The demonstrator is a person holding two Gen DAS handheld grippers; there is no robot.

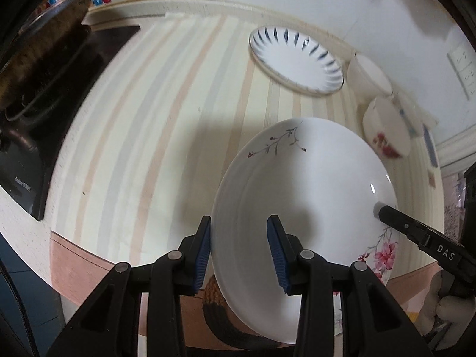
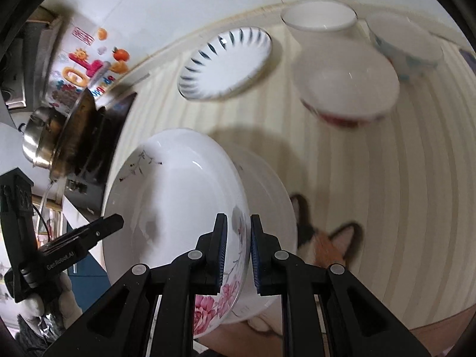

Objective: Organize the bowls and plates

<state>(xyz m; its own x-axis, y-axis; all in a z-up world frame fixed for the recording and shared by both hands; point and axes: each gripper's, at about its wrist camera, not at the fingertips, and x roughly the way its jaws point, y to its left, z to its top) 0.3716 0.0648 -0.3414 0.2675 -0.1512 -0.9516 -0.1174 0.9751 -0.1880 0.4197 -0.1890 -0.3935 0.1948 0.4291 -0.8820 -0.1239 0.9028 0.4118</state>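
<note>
A white plate with pink flowers (image 1: 306, 196) (image 2: 178, 220) is held tilted above the striped tablecloth (image 1: 154, 136). My left gripper (image 1: 239, 251) straddles its near rim with the jaws apart, a wide gap at the right pad. My right gripper (image 2: 239, 253) is shut on the plate's flowered rim; its finger also shows in the left wrist view (image 1: 395, 217). A second white plate (image 2: 273, 202) lies under the held one. A blue-dashed plate (image 1: 296, 59) (image 2: 226, 65) lies farther back. A red-flowered bowl (image 1: 386, 128) (image 2: 345, 83) and other bowls stand at the back right.
A white bowl (image 2: 319, 20) and a blue-patterned bowl (image 2: 404, 47) stand by the wall. A black stove (image 1: 68, 95) with a steel pot (image 2: 38, 136) is at the left. A cat picture (image 2: 324, 238) shows on the cloth.
</note>
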